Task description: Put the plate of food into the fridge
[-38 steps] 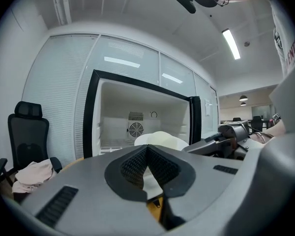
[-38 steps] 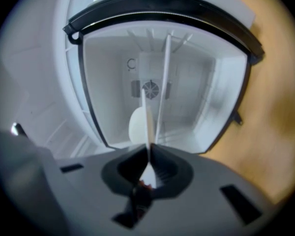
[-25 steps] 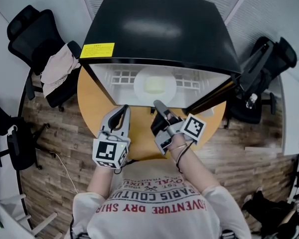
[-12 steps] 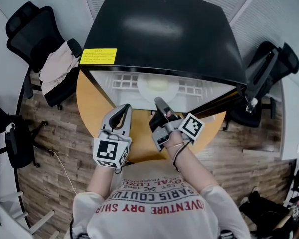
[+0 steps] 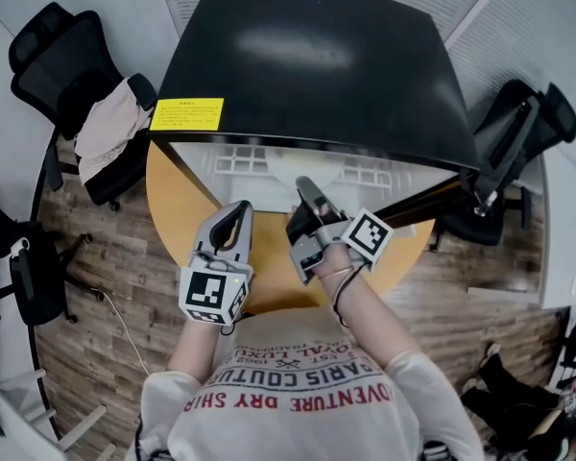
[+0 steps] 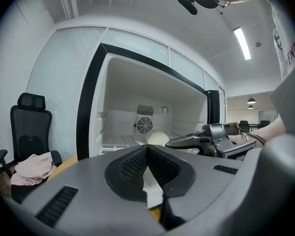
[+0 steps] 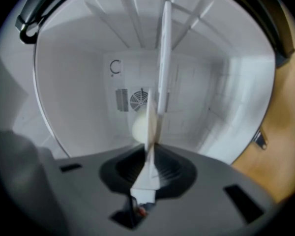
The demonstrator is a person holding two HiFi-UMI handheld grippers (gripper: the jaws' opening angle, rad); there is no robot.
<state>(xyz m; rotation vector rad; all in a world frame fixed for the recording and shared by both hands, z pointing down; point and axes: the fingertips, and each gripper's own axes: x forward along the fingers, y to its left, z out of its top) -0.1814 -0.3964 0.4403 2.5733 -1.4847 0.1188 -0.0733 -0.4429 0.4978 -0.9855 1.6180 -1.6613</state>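
Note:
The black fridge [image 5: 307,56] stands open on the round table, its white inside facing me. The white plate [image 5: 286,168] sits just inside on the shelf, mostly hidden under the fridge's top edge. My right gripper [image 5: 304,185] reaches into the opening. In the right gripper view the plate [image 7: 162,58] shows edge-on, with a pale mound of food [image 7: 139,127] on it. The right gripper [image 7: 150,149] has the rim between its jaws, which are opening. My left gripper [image 5: 238,207] hangs over the table before the fridge, shut and empty, tips [image 6: 147,146] together. The food [image 6: 158,138] also shows there.
The wooden table [image 5: 173,200] carries the fridge. The fridge door [image 5: 418,200] swings out to the right. An office chair with a pale cloth [image 5: 106,128] stands at left, another chair [image 5: 518,123] at right. A fan [image 6: 144,125] sits in the fridge's rear wall.
My right gripper has pushed further into the fridge with the plate, which now lies mostly under the top edge. The left gripper has stayed put.

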